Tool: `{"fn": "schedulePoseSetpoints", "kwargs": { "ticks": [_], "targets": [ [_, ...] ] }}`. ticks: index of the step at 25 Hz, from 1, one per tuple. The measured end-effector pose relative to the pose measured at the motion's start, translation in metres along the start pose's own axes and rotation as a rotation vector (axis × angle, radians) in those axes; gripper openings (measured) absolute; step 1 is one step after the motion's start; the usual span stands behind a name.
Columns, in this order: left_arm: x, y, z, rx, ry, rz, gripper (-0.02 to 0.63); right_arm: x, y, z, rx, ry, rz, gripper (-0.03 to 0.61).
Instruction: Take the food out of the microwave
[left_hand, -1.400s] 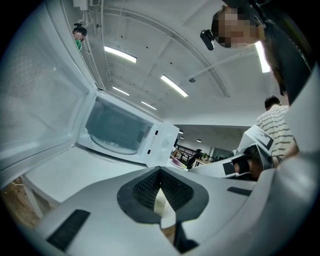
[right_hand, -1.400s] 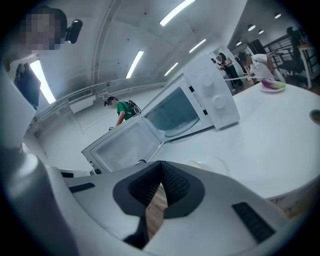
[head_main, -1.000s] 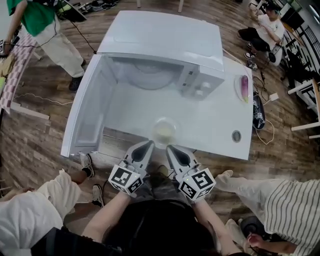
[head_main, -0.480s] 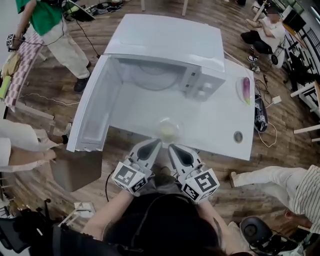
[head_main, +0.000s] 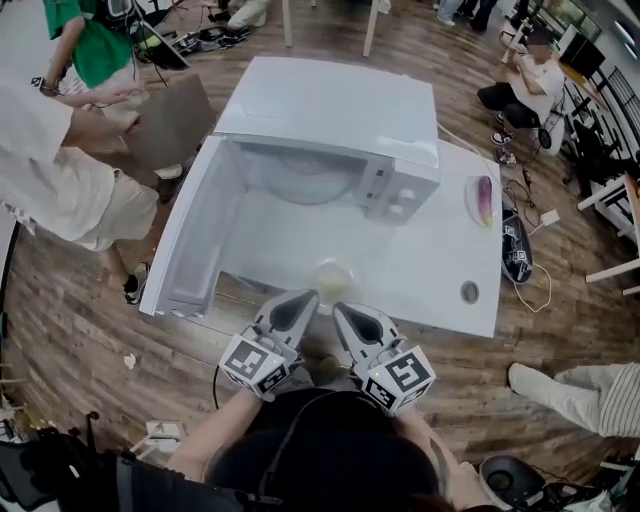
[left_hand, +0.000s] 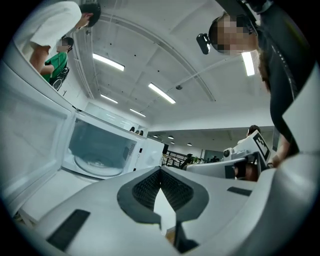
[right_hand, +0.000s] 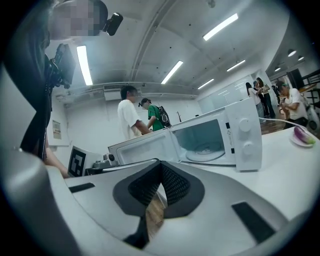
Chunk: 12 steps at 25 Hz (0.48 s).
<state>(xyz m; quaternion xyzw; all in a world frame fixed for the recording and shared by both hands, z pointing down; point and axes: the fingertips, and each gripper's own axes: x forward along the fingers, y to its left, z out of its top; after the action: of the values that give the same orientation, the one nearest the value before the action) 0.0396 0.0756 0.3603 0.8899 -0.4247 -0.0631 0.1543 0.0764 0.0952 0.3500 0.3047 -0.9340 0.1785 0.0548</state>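
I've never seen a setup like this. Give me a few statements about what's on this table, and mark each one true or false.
1. The microwave has its door open. True.
2. A dish of food sits inside the microwave. False: the inside holds only its turntable. The clear dish sits on the table in front of it.
3. The left tool and the right tool are both shut and empty. True.
4. Nothing lies to the right of the microwave. False: a plate with purple food lies there.
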Motion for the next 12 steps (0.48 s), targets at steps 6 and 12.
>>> {"fn": "schedulePoseSetpoints", "kwargs": {
  "ticks": [6,12],
  "targets": [
    [0.008,-0.005,0.005,0.036,0.014,-0.055,0.009,0.001,-0.004,0.003,-0.001,0.001,0.024,0.017],
    [0.000,-0.011,0.004,0.030,0.034,-0.072,0.009,-0.009,0.009,0.002,-0.014,-0.013,0.033,0.017]
  ]
}}
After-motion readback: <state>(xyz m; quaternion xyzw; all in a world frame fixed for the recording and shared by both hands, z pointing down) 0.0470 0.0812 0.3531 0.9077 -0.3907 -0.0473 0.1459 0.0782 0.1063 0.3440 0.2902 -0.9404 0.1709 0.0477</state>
